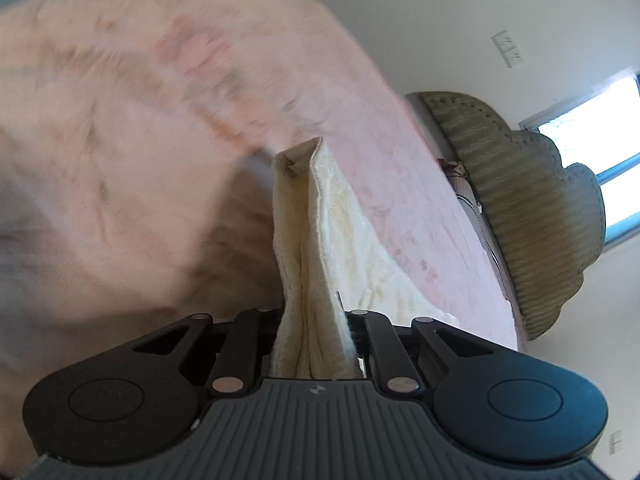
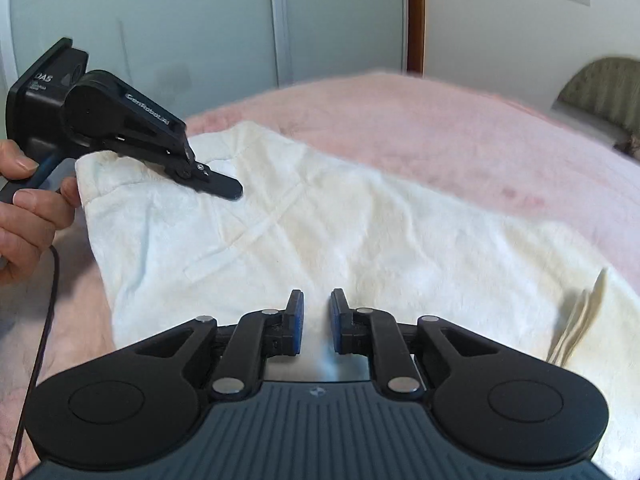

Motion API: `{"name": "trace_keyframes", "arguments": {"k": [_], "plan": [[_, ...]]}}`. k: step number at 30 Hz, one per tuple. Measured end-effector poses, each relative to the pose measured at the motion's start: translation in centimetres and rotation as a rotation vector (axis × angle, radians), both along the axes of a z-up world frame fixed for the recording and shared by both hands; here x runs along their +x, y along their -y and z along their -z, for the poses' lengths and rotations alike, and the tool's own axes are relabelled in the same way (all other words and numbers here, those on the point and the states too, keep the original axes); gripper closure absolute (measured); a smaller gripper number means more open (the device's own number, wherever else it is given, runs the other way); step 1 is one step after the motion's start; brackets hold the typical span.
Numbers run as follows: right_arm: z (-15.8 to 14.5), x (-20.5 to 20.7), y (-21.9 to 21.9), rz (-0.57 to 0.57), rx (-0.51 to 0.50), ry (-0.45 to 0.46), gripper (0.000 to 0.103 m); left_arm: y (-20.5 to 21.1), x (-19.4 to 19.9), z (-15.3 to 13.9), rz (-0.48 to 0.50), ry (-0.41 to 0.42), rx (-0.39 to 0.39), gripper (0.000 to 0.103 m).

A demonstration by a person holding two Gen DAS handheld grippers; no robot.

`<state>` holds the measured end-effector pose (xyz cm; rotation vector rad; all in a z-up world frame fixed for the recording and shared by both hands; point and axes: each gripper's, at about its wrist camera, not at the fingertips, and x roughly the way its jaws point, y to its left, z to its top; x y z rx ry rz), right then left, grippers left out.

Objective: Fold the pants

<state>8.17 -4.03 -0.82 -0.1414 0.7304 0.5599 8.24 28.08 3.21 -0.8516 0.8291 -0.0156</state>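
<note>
cream fleece bunches up between the fingers of the left gripper (image 1: pixel 314 344), clamped tight on an edge of the pants (image 2: pixel 320 236), which lie spread across the pink blanket (image 2: pixel 480 128) on the bed. in the right wrist view the pants look doubled over already, one layer on another, with stacked cloth edges showing at the right end; that reads as a first fold made and at least one crosswise fold left, though i cannot tell exactly which part the left gripper has. the right gripper (image 2: pixel 316 320) hovers low over the near edge of the pants, its blue-padded fingers a small way apart and holding nothing. the left hand (image 2: pixel 28 216) wraps the handle of its gripper at the far left corner of the cloth, tool angled down onto the fabric, cable trailing below.
</note>
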Motion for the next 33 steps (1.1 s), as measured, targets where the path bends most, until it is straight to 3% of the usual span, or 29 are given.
{"name": "trace_keyframes", "arguments": {"k": [4,6,8,9,11,19,27,33], "plan": [[-1.9,-1.6,-0.3,0.016,0.057,0.088,0.085,3.0,-1.0,-3.8,0.028,0.089,0.043,0.09],[-3.3,-1.5,0.2,0.028,0.152,0.124,0.073,5.1,-1.5,-5.6,0.05,0.133,0.074,0.09],[-4.9,-1.8,1.2,0.043,0.255,0.151,0.048,7.6,-2.0,-7.1,0.073,0.172,0.108,0.09],[-5.8,-1.7,1.7,0.052,0.295,0.168,0.045,9.1,-2.2,-7.8,0.083,0.193,0.127,0.091],[-7.3,-1.7,3.0,0.064,0.355,0.2,0.045,11.7,-2.6,-9.1,0.085,0.227,0.184,0.09],[-8.1,-4.7,11.1,0.225,0.401,0.318,0.045,22.5,-0.7,-10.4,0.239,0.295,0.166,0.09],[-6.9,-7.8,21.0,0.459,0.436,0.32,0.044,34.3,2.7,-7.8,0.426,0.274,0.156,0.09],[-5.8,-8.5,25.3,0.605,0.44,0.286,0.044,40.2,4.3,-5.1,0.51,0.245,0.199,0.09]]}}
